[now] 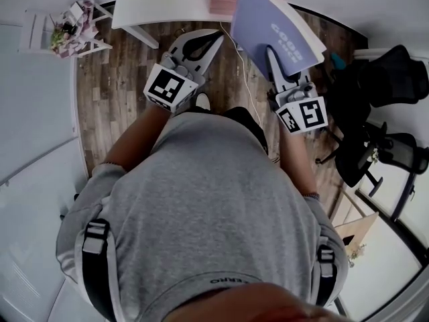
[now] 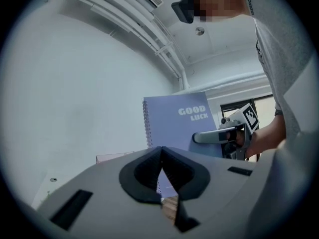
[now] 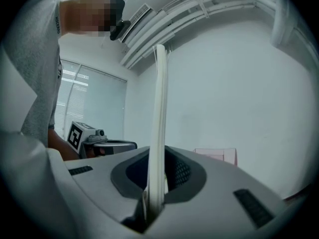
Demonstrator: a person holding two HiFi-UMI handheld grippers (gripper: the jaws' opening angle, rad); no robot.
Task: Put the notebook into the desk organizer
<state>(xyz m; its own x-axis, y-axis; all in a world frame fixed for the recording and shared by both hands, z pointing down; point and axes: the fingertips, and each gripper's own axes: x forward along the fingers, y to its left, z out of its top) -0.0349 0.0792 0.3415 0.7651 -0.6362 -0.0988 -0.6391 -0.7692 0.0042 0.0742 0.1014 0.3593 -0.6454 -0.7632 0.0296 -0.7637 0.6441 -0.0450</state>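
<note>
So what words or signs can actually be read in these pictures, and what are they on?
"GOOD LUCK": white letters on the lilac cover of the notebook.
Print near the hem of the person's grey shirt: too small and distorted to read.
The square markers: black-and-white patterns, not words.
Nothing else readable.

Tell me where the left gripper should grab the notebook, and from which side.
Probably the flat cover just inside the spiral binding, coming from the person's left. The notebook is held upright and thin, the right gripper clamps its opposite edge, and the left gripper is shut and empty.
</note>
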